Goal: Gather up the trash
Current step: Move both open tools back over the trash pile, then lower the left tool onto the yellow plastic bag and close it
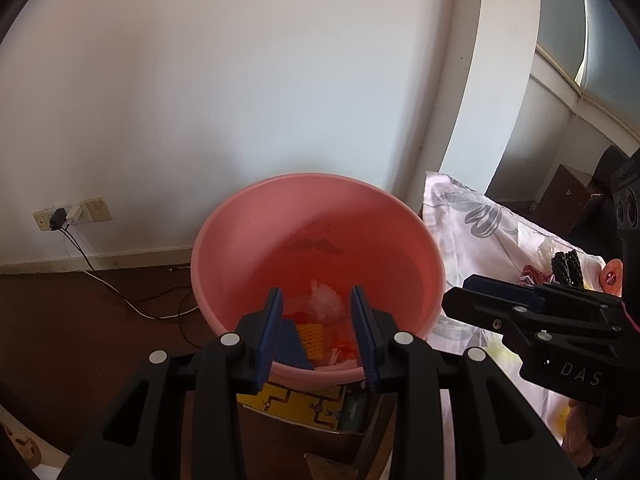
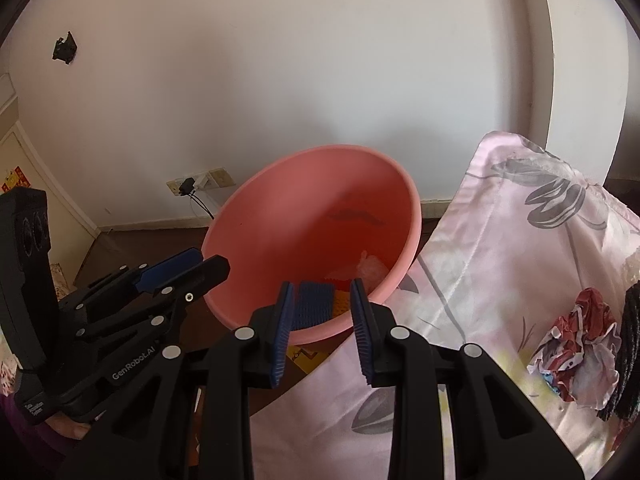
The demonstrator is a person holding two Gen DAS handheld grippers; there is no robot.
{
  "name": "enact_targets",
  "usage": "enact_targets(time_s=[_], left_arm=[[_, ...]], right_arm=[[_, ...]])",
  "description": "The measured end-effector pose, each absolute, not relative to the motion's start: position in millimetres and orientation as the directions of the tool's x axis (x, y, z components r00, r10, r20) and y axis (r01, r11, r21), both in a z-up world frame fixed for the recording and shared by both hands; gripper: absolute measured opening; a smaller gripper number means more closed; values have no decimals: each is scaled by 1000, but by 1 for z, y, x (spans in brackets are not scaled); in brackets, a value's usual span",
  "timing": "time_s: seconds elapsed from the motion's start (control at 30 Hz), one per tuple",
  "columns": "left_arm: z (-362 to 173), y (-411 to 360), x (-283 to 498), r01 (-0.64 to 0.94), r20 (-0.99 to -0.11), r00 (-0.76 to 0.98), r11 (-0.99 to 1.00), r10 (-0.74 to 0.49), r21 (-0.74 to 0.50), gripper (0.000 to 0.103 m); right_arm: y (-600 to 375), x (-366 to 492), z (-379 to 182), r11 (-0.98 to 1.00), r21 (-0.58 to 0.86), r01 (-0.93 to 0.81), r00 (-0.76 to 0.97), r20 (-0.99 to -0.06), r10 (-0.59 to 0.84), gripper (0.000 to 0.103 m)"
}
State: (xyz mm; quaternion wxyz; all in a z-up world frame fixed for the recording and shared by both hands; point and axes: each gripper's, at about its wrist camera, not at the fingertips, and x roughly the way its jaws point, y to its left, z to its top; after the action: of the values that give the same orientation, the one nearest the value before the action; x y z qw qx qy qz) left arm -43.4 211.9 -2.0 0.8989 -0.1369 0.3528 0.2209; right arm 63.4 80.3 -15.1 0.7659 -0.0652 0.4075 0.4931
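Both grippers hang over the pink basin [image 1: 316, 240], jaws parted, nothing between the pads. The left gripper [image 1: 316, 328] hangs above the scraps already in it; the right gripper [image 2: 322, 328] is at its near rim. This looks like the drop just done. Next, I'd say, comes the crumpled wrapper [image 2: 572, 344], right of the basin on the floral pillow [image 2: 500, 240].
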Motion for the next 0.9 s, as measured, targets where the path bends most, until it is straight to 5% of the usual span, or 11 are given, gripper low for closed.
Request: enact_targets(time_s=[0.5,0.9], left_arm=[[15,153,-23,-313,-649,744,941,156,-132,34],[14,74,-3,20,-635,760,981,-139,-191,45]], right_arm=[[-15,57,15,634,238,-736,350,-667,658,30],[-119,71,22,807,190,-559,535,-661,526,30]])
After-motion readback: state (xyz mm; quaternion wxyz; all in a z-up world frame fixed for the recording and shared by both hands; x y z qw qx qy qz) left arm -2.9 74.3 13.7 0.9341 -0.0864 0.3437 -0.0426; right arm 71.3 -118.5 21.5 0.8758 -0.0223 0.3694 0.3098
